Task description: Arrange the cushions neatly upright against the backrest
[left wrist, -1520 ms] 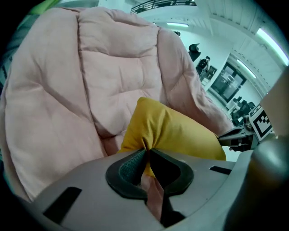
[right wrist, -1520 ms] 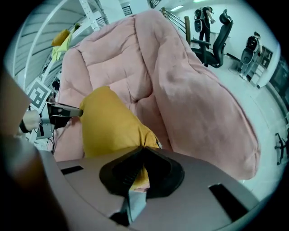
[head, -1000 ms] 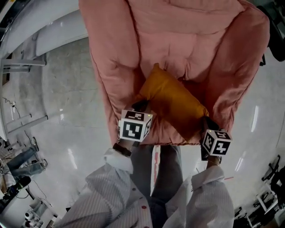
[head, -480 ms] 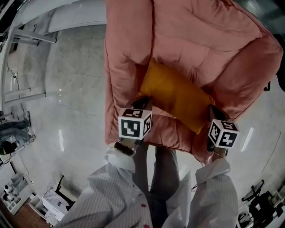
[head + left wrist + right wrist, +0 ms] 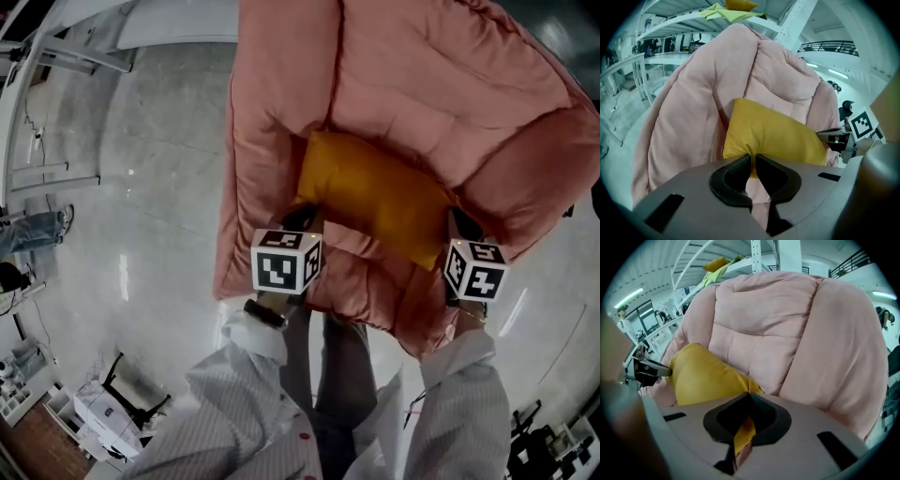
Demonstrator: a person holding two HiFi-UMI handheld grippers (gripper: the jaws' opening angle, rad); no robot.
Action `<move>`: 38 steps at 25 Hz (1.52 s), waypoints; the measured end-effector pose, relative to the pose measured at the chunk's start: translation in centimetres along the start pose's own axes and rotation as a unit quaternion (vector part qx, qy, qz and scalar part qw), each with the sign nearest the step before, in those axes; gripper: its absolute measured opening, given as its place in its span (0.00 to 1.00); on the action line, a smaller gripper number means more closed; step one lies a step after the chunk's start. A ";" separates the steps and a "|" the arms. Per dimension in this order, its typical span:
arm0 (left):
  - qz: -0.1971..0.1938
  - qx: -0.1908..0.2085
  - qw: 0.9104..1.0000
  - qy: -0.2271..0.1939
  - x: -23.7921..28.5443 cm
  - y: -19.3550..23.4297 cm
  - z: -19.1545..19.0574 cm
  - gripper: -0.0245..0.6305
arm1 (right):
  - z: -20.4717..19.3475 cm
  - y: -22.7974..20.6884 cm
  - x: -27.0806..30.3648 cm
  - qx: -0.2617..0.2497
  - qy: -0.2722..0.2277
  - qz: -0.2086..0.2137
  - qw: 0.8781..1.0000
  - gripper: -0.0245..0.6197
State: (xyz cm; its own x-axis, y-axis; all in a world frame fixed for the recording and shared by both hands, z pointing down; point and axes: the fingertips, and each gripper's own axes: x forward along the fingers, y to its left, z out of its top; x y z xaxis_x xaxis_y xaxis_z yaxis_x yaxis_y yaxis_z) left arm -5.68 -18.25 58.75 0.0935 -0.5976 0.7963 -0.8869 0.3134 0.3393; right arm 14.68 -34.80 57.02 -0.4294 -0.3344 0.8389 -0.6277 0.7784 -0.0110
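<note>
**Cushion gripped at both near corners, set against the chair back**

The yellow cushion [image 5: 375, 197] stretches from one claw to the other and lies just ahead of both. Its long side runs across the chair [image 5: 272, 141]. Its far edge touches the lower padding of the backrest [image 5: 422, 75]. In the left gripper view it stands tilted up, its top leaning away from the claw toward that padding.

The left claw [image 5: 302, 216] is all but closed. Its jaws pinch the cushion's near left corner, and the fabric gathers into a fold right at their tips. The right claw [image 5: 457, 223] is squeezed fully together on the near right corner. A strip of yellow cloth runs back between its jaws toward the camera. Each claw's marker cube [image 5: 286, 262] sits just behind its jaws, on the person's side.

Below and between the claws shows the pink seat [image 5: 366, 277], its front edge just behind them. The chair's thick arms rise outside each claw, the left arm beside the left claw and the right arm beside the right one. The quilted backrest fills the space beyond the cushion.

Behind the claws come the person's striped sleeves [image 5: 244, 403]. A pale, glossy floor [image 5: 159, 187] spreads out to the left of the left claw. In the left gripper view a shelf [image 5: 693, 21] stands far beyond the chair, above the top of the backrest.
</note>
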 end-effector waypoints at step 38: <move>0.059 -0.012 0.991 0.121 7.3 2.7 -7.4 0.30 | -4.6 -0.3 3.2 -0.044 0.020 0.024 0.999 0.08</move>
State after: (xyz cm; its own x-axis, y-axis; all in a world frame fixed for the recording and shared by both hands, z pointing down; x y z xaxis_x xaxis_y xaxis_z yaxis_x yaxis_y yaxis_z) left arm -4.09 -16.34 69.19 0.0985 -0.3626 0.9267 -0.8877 0.3890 0.2465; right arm 16.51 -33.62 62.21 -0.4297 -0.2758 0.8598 -0.5472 0.8370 -0.0050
